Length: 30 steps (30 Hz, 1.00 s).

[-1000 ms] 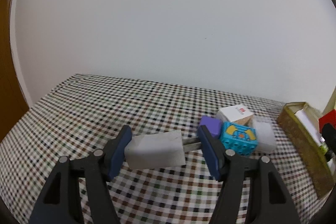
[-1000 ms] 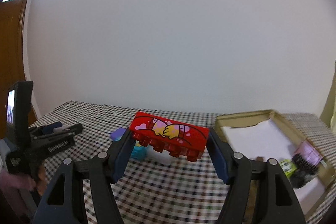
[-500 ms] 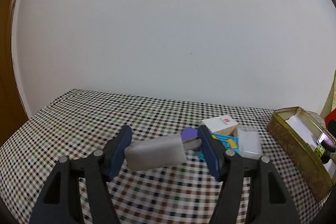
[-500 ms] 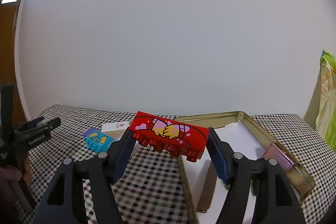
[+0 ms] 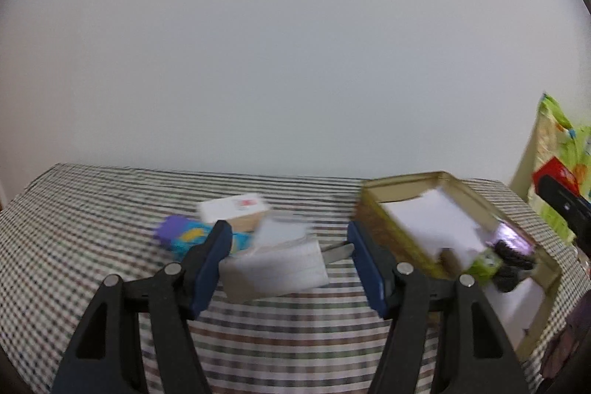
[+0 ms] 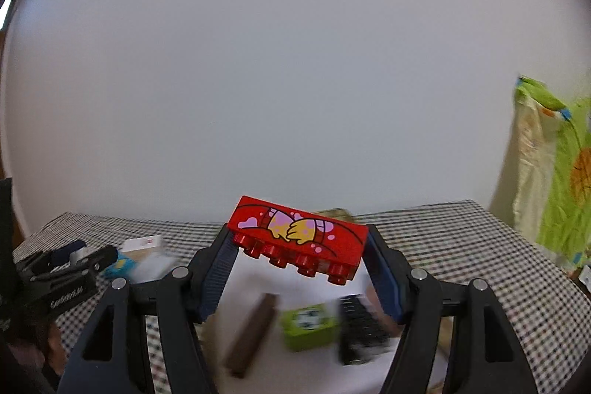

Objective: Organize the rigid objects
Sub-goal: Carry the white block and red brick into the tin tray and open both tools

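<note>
Checked tablecloth (image 5: 92,228) covers the whole work surface before a plain pale wall (image 5: 295,43). Gold-coloured tin tray (image 5: 373,220), lined with white paper, sits toward the right side of the cloth in the left wrist view; in the right wrist view its white floor lies directly below the right gripper. Floral green fabric (image 6: 561,172) hangs at the far right edge.

Left gripper (image 5: 288,248): jaws part-way spread and pinching a grey-white block (image 5: 275,268) lengthwise, with a flat metal tab protruding from the block's right end against the right pad; block held clear above the cloth, just left of the tray.

Right gripper (image 6: 297,246): jaws part-way spread and clamped on the 2 ends of a red toy brick (image 6: 299,237), printed with pink hearts and a yellow hand, studs facing down and forward; brick held above the tray.

Loose items on the cloth behind the left gripper, blurred: 1 white-topped box (image 5: 232,209), 1 purple block (image 5: 175,228), 1 blue-and-yellow brick (image 5: 188,240), 1 pale translucent block (image 5: 282,229), all clustered and touching or nearly so.

Tray contents, blurred: 1 brown bar (image 6: 253,335), 1 green cube (image 6: 308,325), 1 black ridged piece (image 6: 360,331), 1 pinkish block (image 5: 513,235).
</note>
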Tool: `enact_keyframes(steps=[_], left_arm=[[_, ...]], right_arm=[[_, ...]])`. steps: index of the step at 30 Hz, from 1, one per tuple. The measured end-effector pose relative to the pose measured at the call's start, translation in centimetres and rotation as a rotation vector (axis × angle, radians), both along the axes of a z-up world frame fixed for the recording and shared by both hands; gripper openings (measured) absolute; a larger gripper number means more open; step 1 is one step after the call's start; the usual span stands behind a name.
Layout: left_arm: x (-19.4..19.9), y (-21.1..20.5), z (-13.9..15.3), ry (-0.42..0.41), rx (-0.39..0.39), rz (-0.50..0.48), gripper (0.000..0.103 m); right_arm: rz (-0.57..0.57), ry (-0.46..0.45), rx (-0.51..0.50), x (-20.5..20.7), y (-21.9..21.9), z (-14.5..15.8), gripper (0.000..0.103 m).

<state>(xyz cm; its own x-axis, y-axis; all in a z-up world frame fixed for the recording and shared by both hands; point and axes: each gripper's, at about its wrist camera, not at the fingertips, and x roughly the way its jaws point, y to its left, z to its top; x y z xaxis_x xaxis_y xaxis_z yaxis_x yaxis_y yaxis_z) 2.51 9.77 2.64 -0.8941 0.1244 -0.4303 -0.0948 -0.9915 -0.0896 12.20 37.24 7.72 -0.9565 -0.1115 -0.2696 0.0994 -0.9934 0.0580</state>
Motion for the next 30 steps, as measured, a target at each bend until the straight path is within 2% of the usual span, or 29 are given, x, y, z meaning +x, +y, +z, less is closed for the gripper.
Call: enact_keyframes(steps=[4,7,11,13,16,22,26,28,30], left_arm=[[0.1,3.9,0.4,-0.007,-0.001,-0.061,0.065],[0.2,6.5,0.5,-0.013,0.007,-0.099,0.065],[1.0,10.0,0.2,-0.025,-0.014,-0.155,0.065],[0.9,11.7,-0.1,-0.040,-0.047,-0.160,0.065],[1.0,13.4,-0.5,-0.074,-0.042,-0.188,0.065],[2.5,15.4,-0.7,-0.044,-0.128,-0.235,0.065],[1.9,15.7,-1.5,-0.092,-0.128,-0.252,0.065],[1.5,15.7,-1.9,-0.141,-0.105,-0.271,0.065],[1.4,15.5,-2.1,-0.154,-0.094,-0.266,0.065]], right_arm=[[-0.050,-0.036,-0.038,-1.4,3.4,-0.2,0.070],[-0.068,-0.061,-0.029,-2.0,5.0,-0.7,0.070],[-0.057,-0.080,0.009,-1.5,5.7,-1.0,0.070],[-0.051,-0.098,0.000,-1.6,6.5,-1.3,0.070],[-0.030,-0.143,-0.029,-1.7,7.0,-1.7,0.070],[0.002,-0.189,0.005,-2.6,5.7,-2.1,0.070],[0.028,-0.223,0.011,-3.2,4.8,-2.5,0.070],[0.041,-0.238,0.019,-3.3,4.2,-2.7,0.070],[0.046,-0.259,0.047,-3.4,3.5,-3.1,0.070]])
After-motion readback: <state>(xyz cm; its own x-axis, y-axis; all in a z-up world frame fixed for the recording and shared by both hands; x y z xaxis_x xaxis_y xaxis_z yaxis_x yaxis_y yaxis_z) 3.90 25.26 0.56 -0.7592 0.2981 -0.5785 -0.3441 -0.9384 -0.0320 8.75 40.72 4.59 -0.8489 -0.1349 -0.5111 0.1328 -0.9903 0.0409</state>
